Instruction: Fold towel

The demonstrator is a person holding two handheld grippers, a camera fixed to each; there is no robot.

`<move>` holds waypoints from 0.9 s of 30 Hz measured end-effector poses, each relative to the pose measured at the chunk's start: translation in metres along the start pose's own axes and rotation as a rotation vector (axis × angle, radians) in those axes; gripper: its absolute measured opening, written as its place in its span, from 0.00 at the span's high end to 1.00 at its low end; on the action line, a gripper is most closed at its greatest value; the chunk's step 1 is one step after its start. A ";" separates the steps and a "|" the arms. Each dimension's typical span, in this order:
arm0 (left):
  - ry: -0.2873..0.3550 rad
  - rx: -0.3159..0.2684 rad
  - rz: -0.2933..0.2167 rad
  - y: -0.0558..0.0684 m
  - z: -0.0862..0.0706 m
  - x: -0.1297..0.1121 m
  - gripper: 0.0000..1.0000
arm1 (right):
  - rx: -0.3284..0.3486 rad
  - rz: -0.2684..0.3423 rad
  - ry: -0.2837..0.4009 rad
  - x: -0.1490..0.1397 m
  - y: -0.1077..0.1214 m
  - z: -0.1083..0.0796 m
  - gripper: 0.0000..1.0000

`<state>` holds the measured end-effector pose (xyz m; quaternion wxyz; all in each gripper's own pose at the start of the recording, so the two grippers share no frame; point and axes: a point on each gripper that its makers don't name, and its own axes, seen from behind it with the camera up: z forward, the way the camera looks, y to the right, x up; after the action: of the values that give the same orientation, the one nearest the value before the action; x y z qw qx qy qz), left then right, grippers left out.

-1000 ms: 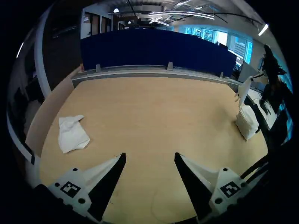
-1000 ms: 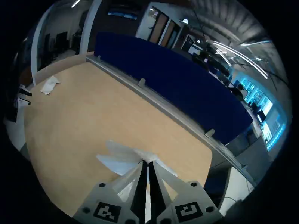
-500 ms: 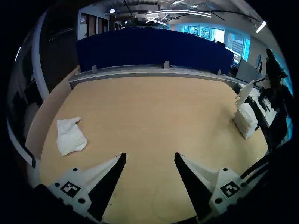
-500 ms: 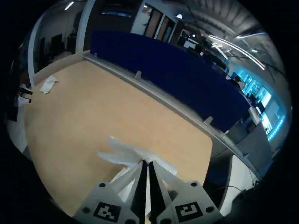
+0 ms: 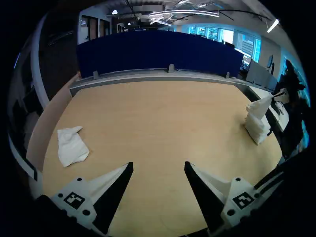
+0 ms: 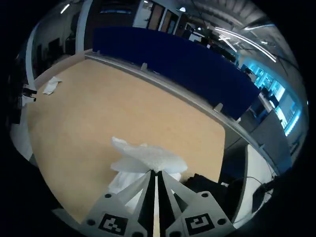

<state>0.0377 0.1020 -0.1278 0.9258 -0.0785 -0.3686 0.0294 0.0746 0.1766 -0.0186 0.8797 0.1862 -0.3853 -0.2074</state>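
One towel [image 6: 146,158] stands peak-up, pinched by right claw [image 6: 156,172].

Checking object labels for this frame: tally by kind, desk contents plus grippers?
White towels: 2, the crumpled towel and the held towel, with more white cloth under it whose piece count I can't tell.
Grippers: 2, the left gripper open and the right gripper shut on the held towel.
Wooden table: 1
Blue divider: 1
Total: 6
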 end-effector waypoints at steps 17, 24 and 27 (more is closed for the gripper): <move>0.000 -0.012 0.016 0.005 -0.001 0.000 0.04 | 0.000 0.024 -0.025 -0.027 -0.014 -0.003 0.97; 0.001 -0.017 0.018 0.006 -0.003 0.001 0.04 | -0.015 0.014 -0.047 -0.032 -0.009 -0.003 0.97; 0.000 -0.014 0.020 0.004 -0.003 0.001 0.04 | -0.030 0.023 -0.075 -0.045 -0.005 -0.002 0.97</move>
<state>0.0404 0.1059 -0.1306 0.9249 -0.0885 -0.3680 0.0360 0.0471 0.1956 -0.0498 0.8696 0.1609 -0.4170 -0.2099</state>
